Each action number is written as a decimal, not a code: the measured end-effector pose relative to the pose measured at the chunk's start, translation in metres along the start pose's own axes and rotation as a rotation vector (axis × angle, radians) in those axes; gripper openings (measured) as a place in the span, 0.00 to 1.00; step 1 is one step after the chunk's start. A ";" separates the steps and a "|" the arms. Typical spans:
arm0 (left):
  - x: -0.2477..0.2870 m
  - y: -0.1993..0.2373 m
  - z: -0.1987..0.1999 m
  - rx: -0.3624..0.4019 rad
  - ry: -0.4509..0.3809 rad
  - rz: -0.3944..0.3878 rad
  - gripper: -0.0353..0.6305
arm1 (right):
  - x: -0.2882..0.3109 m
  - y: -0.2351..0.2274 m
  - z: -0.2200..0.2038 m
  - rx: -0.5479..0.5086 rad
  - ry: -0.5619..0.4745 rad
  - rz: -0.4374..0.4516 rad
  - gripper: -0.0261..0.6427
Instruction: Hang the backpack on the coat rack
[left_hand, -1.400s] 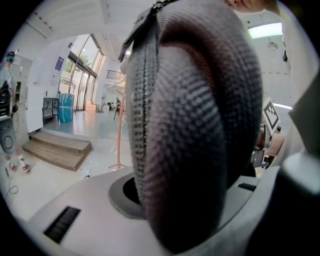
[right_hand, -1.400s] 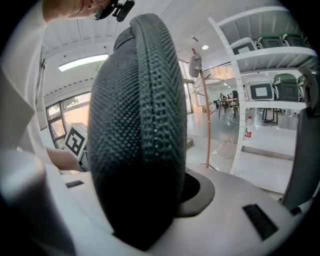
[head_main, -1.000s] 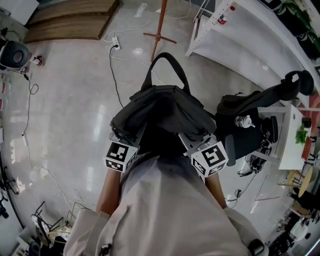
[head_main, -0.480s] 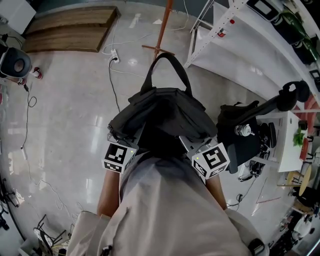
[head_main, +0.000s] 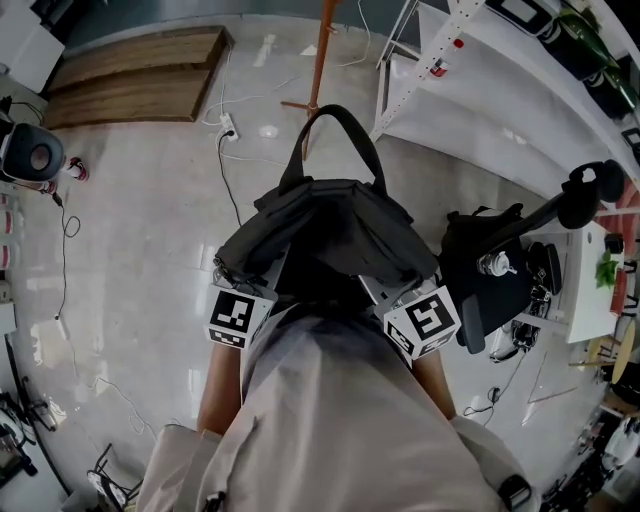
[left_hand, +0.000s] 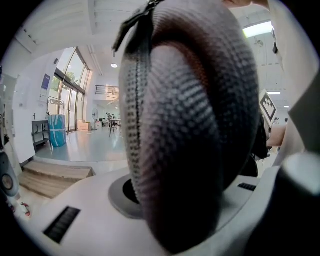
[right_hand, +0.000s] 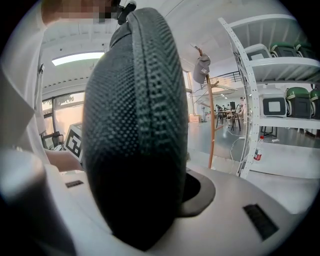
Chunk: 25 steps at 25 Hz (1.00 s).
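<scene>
backpack (head_main: 325, 235): hanging in the air in front of the person's chest, being carried between both grippers; top handle (head_main: 335, 140) pointing toward the coat rack
left gripper (head_main: 245, 290): clamping the backpack's left side, jaws narrowed onto a thick fold of dark mesh fabric
right gripper (head_main: 390, 292): clamping the right side the same way, fold filling the gap between the jaws
coat rack (head_main: 320, 60): standing ahead on the floor, orange pole, well apart from the backpack; cap (right_hand: 201, 67) hanging on an upper peg
in the way: cable (head_main: 226, 170) and power strip (head_main: 228, 128) lying on the floor just left of the rack's feet
right of rack: white shelf unit (head_main: 500, 100) standing just beside it, bottle (right_hand: 258, 148) sitting on a low shelf
near right: black bulky item (head_main: 490, 280) sitting close beside the right gripper, type unclear
far left: wooden platform (head_main: 140, 75) lying by the wall
</scene>
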<state>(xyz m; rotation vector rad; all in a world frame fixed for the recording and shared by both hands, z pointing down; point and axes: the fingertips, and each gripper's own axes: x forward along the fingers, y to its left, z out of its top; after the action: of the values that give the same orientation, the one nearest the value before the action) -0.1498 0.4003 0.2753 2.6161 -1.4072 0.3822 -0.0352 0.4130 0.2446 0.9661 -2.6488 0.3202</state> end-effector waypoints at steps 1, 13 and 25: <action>0.005 0.003 0.000 0.005 0.003 0.002 0.26 | 0.004 -0.005 0.000 0.009 -0.002 0.000 0.26; 0.114 0.059 0.017 0.001 0.063 0.024 0.25 | 0.074 -0.110 0.020 0.045 0.006 0.025 0.27; 0.208 0.125 0.046 -0.012 0.087 0.091 0.25 | 0.148 -0.204 0.057 0.026 0.018 0.072 0.26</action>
<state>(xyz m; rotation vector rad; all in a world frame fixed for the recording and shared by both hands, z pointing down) -0.1371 0.1543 0.2925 2.4990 -1.4987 0.4912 -0.0215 0.1557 0.2650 0.8733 -2.6732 0.3793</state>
